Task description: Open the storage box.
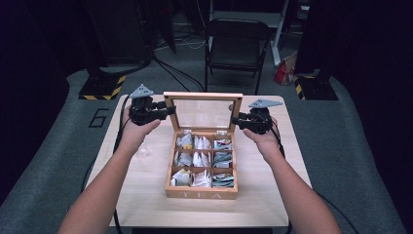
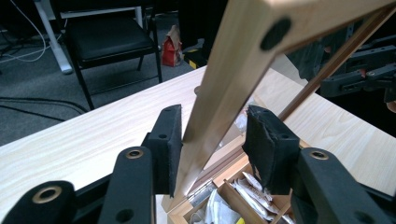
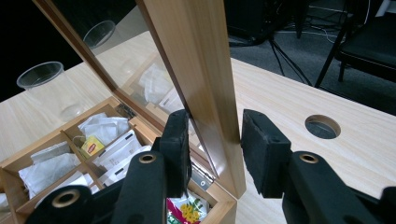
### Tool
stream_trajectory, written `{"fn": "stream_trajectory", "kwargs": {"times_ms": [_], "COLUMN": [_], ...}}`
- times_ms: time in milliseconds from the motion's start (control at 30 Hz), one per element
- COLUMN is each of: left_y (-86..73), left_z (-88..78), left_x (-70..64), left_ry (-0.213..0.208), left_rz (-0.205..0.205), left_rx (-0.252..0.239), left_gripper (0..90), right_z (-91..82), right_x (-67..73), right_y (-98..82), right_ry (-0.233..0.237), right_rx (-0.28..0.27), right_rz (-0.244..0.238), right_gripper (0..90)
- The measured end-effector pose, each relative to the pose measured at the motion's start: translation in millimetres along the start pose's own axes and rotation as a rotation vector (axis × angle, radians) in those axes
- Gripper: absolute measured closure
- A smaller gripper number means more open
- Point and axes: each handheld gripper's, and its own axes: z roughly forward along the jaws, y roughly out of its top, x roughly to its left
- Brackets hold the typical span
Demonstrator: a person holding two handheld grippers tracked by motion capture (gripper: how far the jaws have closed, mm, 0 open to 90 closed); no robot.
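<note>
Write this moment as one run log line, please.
tea box: open, lid upright | left gripper: around lid's left edge | right gripper: around lid's right edge

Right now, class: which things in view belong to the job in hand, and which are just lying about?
In the job: tea box, its glass lid, left gripper, right gripper.

Lying about: clear plastic cup on the table, folding chair, red bag on the floor.

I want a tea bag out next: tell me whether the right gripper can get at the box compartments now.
Probably yes. The lid stands upright, so the tea box compartments lie uncovered just below the right gripper. Its jaws first have to come off the lid's side rail, which stands between them.
</note>
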Motion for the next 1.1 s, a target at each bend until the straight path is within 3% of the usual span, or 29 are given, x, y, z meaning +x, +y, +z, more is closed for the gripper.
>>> {"fn": "stream_trajectory", "kwargs": {"times_ms": [367,800,1100], "left_y": [-16.4,-31.6,-38.6], "left_z": [-0.7,-12.9,-21.4], "left_x": [-3.4,-7.3,-11.1], "left_ry": [0.022,0.005,-0.003], "left_rz": [-0.027,-0.034,-0.039], "left_rx": [0.009,0.043,0.039], "left_gripper": [53.2,53.1,49.8], "right_z": [4.2,14.6,22.8], "right_x": [-5.0,-8.2,-14.9], "right_y": [3.9,12.6,16.9], "right_ry": [0.005,-0.024,-0.038], "right_rx": [0.006,0.028,0.041], "right_rz": [0.023,0.023,0.042], "right_gripper": [62.4,64.3,65.7]}}
